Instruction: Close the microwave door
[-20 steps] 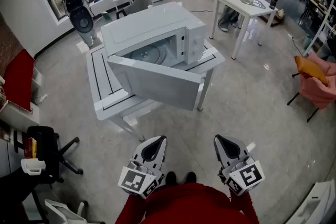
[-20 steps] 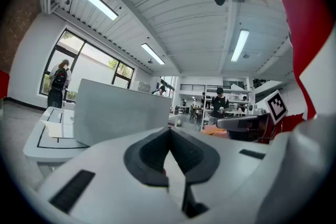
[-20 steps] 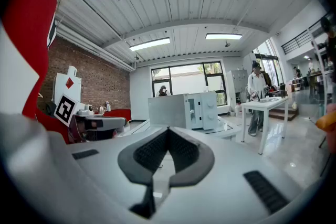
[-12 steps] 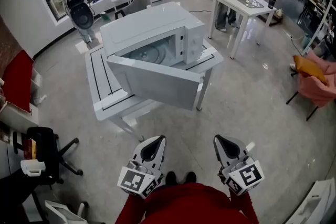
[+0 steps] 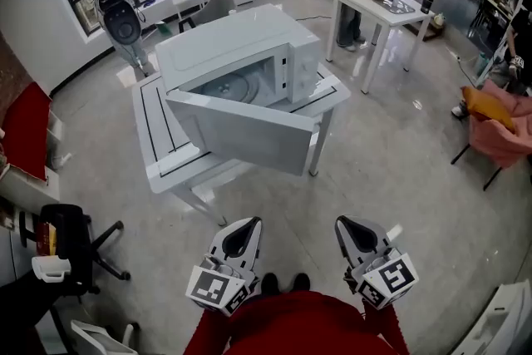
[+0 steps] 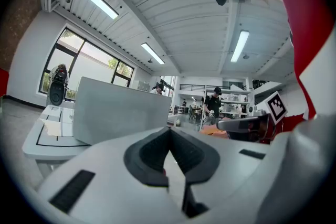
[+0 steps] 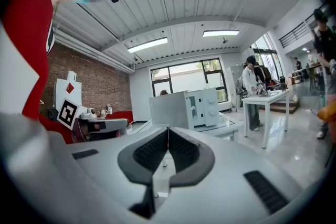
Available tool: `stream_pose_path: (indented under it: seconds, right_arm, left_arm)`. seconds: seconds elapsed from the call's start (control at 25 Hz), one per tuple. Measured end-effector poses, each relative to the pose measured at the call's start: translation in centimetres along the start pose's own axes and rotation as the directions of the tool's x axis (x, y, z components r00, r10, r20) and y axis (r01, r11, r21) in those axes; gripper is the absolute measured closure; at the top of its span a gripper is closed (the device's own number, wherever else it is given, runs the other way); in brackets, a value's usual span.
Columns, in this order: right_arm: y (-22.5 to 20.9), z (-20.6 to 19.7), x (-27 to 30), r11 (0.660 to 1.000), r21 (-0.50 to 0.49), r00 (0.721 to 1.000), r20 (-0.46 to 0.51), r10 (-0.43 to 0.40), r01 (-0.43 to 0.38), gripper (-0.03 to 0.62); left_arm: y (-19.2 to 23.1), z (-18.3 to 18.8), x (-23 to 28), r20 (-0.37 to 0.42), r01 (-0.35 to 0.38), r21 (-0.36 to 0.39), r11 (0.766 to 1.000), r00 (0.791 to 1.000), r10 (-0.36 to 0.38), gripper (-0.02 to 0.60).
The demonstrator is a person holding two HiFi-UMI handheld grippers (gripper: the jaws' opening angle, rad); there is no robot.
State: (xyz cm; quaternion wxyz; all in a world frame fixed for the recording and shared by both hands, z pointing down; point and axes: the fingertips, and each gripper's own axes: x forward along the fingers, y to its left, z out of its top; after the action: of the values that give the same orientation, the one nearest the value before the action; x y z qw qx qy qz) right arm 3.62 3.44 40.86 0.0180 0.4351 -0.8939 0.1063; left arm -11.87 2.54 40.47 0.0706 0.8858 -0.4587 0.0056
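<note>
A white microwave (image 5: 241, 46) stands on a white table (image 5: 162, 141) ahead of me. Its door (image 5: 241, 131) hangs wide open toward me, and the glass turntable shows inside. My left gripper (image 5: 247, 226) and right gripper (image 5: 346, 225) are held low near my body, well short of the table, both shut and empty. In the left gripper view the open door (image 6: 123, 110) fills the middle distance beyond the shut jaws of the left gripper (image 6: 169, 130). The right gripper view shows the microwave (image 7: 202, 107) and its door (image 7: 169, 110) far beyond the right gripper (image 7: 168, 130).
A black office chair (image 5: 71, 241) stands at my left. A second white table (image 5: 378, 8) with a person beside it is at the back right. An orange seat (image 5: 499, 129) sits at the right edge. A grey machine (image 5: 116, 12) stands behind the microwave table.
The view has drifted slightly, so the microwave and table sit a little to the left and higher in frame. The person at the far table has shifted left. Both grippers stay shut and still.
</note>
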Motion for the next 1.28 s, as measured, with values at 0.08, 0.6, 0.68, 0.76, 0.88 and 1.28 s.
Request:
stream_pose_path:
  seconds: [0.08, 0.6, 0.68, 0.76, 0.88, 1.28]
  right_arm:
    - [0.0, -0.1, 0.0, 1.0, -0.002, 1.0, -0.006, 0.0, 0.0, 0.579]
    - [-1.2, -0.4, -0.2, 1.0, -0.024, 1.0, -0.017, -0.004, 0.003, 0.579]
    - [-1.3, -0.4, -0.2, 1.0, -0.031, 1.0, -0.02, 0.001, -0.002, 0.579]
    - [-1.5, -0.3, -0.2, 0.999, -0.041, 1.0, -0.025, 0.007, -0.008, 0.579]
    - [-1.7, 0.1, -0.1, 0.998, -0.06, 0.999, -0.026, 0.021, -0.022, 0.579]
    - [-1.7, 1.6, 0.3, 0.994, -0.078, 0.997, -0.028, 0.073, -0.075, 0.579]
  left_arm:
    - [0.0, -0.1, 0.1, -0.001, -0.003, -0.002, 1.0, 1.0, 0.003, 0.571]
    - [-0.8, -1.0, 1.5, -0.023, -0.007, -0.006, 1.0, 1.0, 0.007, 0.571]
    - [-0.9, -0.9, 1.7, -0.032, -0.015, 0.005, 1.0, 0.999, 0.016, 0.571]
    - [-1.0, -0.8, 2.0, -0.029, -0.023, 0.011, 1.0, 0.999, 0.023, 0.571]
    - [-1.0, -0.2, 2.3, -0.025, -0.046, 0.039, 0.998, 0.999, 0.047, 0.571]
    - [-1.1, 1.3, 3.0, -0.016, -0.155, 0.072, 0.985, 0.988, 0.156, 0.509]
